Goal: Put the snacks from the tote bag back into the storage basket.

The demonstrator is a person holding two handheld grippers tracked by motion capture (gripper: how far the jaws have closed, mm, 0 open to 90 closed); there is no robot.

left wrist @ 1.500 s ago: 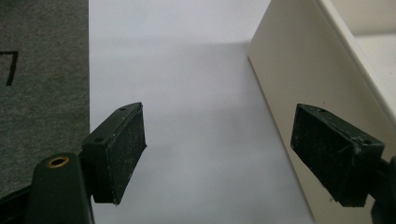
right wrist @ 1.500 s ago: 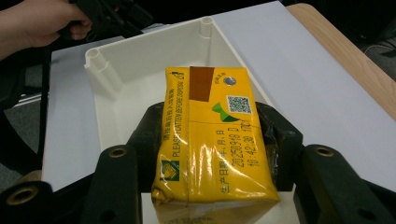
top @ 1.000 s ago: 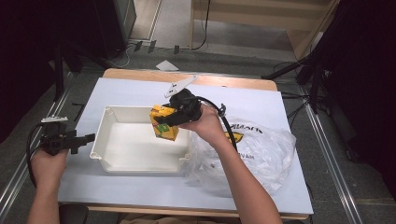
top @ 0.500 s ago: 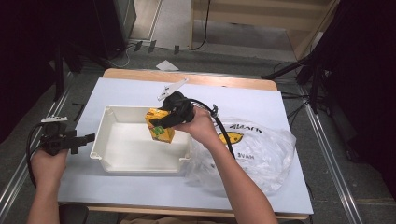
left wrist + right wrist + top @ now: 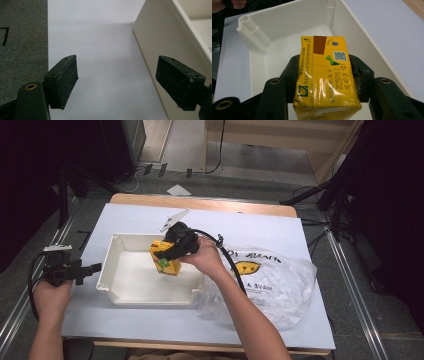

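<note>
Right gripper (image 5: pixel 170 254): clamped on yellow drink carton (image 5: pixel 165 260), now lower, inside white plastic tray (image 5: pixel 117 290) | left gripper (image 5: pixel 92 268): jaws apart, unmoved, just beside tray's outer wall on the table (image 5: pixel 280 227)
</note>
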